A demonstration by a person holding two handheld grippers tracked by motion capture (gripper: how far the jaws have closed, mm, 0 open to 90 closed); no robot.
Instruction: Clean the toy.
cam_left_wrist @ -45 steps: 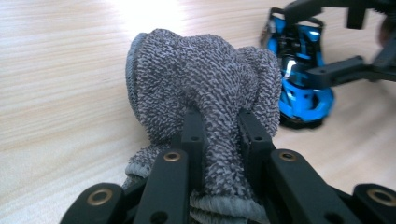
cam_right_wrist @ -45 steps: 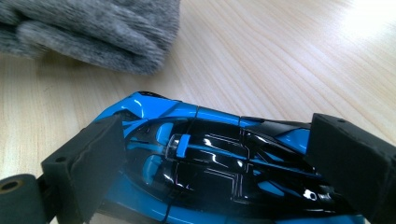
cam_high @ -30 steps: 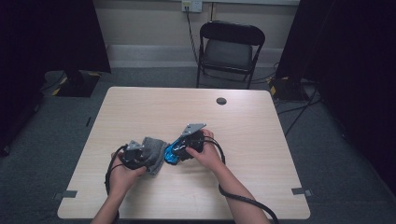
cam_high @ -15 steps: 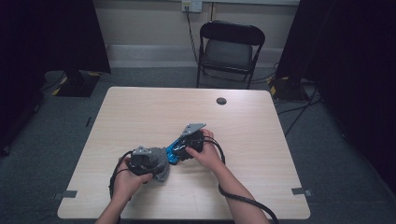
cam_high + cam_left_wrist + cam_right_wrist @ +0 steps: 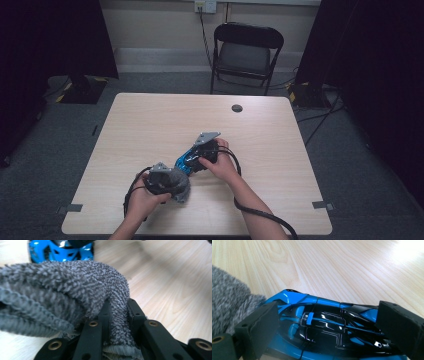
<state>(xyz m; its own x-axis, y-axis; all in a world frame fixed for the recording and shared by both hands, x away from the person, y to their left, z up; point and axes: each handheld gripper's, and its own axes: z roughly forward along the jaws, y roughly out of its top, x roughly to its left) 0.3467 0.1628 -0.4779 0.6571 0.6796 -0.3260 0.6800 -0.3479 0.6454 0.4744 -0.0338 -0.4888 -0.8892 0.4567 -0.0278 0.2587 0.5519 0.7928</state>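
Note:
A blue and black toy car lies on the wooden table, clamped across its body by my right gripper. From the high view the car sits near the table's middle, just ahead of my right gripper. A grey fluffy cloth is pinched between the jaws of my left gripper. The cloth rests at the car's near-left end, under my left gripper. In the right gripper view the cloth touches the car's left side.
A black folding chair stands beyond the table's far edge. A small dark round cap sits in the tabletop at the far side. Cables trail from both grippers toward the near edge.
My left gripper has slid with the cloth down and toward the near edge, from beside the car to its near-left end. The right gripper and car have stayed put.

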